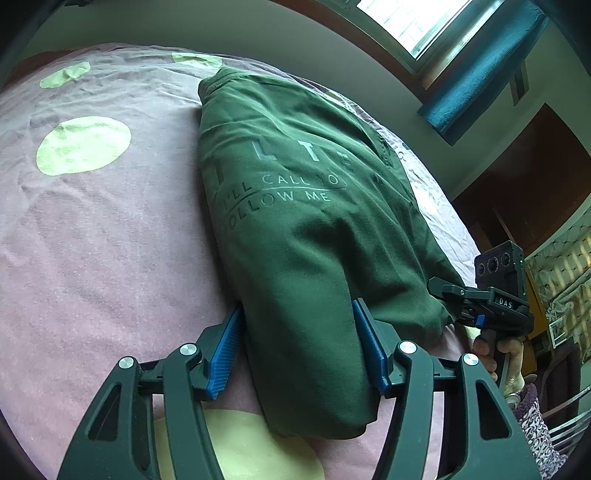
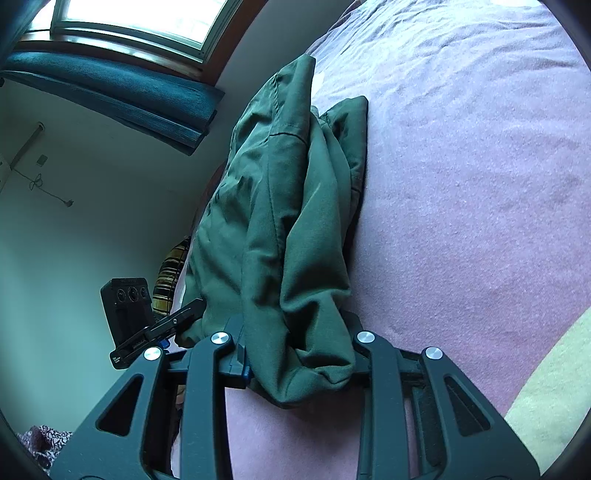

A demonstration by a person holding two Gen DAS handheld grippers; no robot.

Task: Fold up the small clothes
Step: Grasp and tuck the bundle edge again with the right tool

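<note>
pink bedspread (image 1: 110,240) lay under the green shirt (image 1: 295,221), mid-fold, both near corners seemingly clamped by left gripper (image 1: 295,347) and right gripper (image 2: 299,350), next needing a joint lift over.

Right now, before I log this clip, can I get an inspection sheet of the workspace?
Surface: pink bedspread with pale green dots, wrinkled.
Job's things: one green T-shirt, partly folded lengthwise, printed side up.
Clutter: nothing seen on the bed.
Grippers: left gripper straddles the shirt's near end, pads against the cloth; right gripper is closed on a bunched edge of the shirt.
Cables: a thin cord hangs on the wall.
Surroundings: window with rolled teal blind, wooden door.
</note>
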